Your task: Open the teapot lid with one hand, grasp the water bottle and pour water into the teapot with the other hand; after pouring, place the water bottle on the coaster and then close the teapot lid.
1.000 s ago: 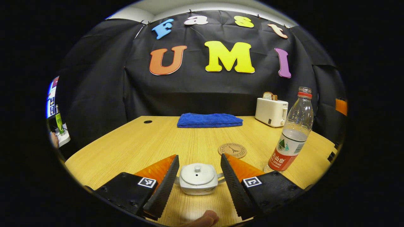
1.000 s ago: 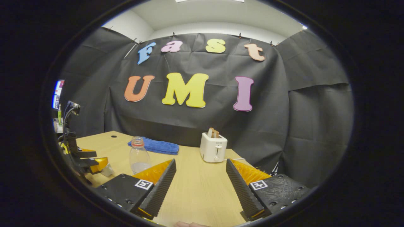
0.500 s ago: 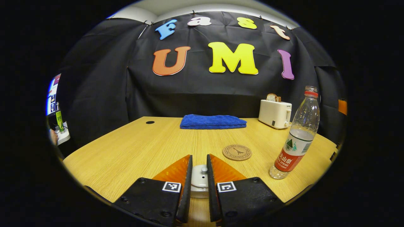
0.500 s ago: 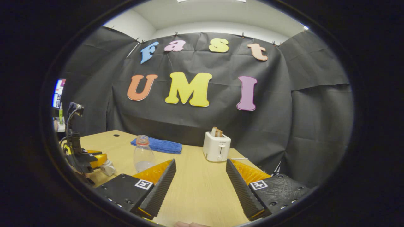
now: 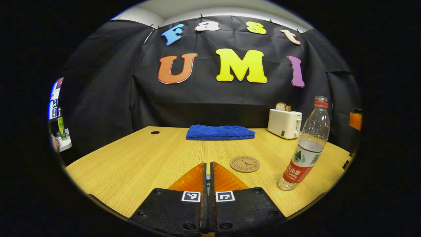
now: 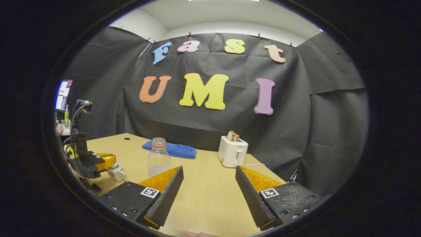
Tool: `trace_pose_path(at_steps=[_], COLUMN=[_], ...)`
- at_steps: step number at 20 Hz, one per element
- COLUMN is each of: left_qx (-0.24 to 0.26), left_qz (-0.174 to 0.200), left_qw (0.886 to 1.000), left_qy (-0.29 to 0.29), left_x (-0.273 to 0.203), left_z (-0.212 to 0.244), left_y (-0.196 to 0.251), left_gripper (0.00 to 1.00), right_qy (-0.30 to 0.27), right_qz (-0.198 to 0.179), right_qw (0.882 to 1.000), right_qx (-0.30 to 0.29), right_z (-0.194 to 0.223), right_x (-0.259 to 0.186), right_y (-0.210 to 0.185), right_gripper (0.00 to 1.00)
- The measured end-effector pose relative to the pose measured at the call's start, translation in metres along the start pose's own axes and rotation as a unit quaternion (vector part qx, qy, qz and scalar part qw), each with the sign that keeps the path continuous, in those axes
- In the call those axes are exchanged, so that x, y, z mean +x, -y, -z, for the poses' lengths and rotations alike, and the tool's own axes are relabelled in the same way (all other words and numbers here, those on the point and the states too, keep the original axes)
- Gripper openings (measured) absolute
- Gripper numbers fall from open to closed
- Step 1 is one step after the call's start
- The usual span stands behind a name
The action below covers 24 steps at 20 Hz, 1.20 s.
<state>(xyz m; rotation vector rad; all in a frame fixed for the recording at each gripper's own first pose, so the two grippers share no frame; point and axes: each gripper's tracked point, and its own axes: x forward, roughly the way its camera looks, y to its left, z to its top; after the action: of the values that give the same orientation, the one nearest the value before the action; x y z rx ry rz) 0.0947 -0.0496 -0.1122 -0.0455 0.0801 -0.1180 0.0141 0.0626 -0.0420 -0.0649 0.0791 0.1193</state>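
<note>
**Left gripper pinches the teapot knob; right gripper spread over bare tabletop**

In the left gripper view, the left gripper sits low at centre with its fingers pressed almost together, and a small pale sliver of the teapot lid's knob shows in the narrow slot between them. The teapot body itself is hidden beneath the fingers. Beyond them, a folded blue towel lies at the far edge of the wooden tabletop. Just right of the fingers lies a round cork coaster, bare. Further right stands the water bottle, upright, capless at the neck, partly filled, well apart from the coaster. Behind it, a white toaster holds slices of bread.

In the right gripper view, that same left gripper appears at far left, closed over the white teapot on the tabletop. The bottle stands to the right of it, then the towel and toaster behind. The right gripper hangs above bare wood, its fingers spread wide and holding nothing.
</note>
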Motion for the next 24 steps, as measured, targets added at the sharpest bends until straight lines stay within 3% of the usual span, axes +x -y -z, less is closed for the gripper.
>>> trace_pose_path(at_steps=[11,18,24], left_qx=[-0.01,0.006,0.006], left_qz=[-0.011,-0.011,0.0], left_qw=[1.0,1.0,1.0], left_qy=[-0.002,0.004,0.005], left_x=[-0.041,-0.068,-0.076], left_z=[-0.047,-0.072,-0.077], left_y=[-0.032,-0.047,-0.046], left_gripper=[0.03,0.03,0.02], right_qy=[-0.031,-0.037,-0.048], right_qz=[-0.097,-0.103,-0.079], right_qw=[0.994,0.991,0.994], right_qx=[0.048,0.074,0.05], right_z=[0.037,0.054,0.061], right_x=[0.011,0.037,0.069], right_y=[-0.072,-0.103,-0.121], right_gripper=[0.95,0.98,0.96])
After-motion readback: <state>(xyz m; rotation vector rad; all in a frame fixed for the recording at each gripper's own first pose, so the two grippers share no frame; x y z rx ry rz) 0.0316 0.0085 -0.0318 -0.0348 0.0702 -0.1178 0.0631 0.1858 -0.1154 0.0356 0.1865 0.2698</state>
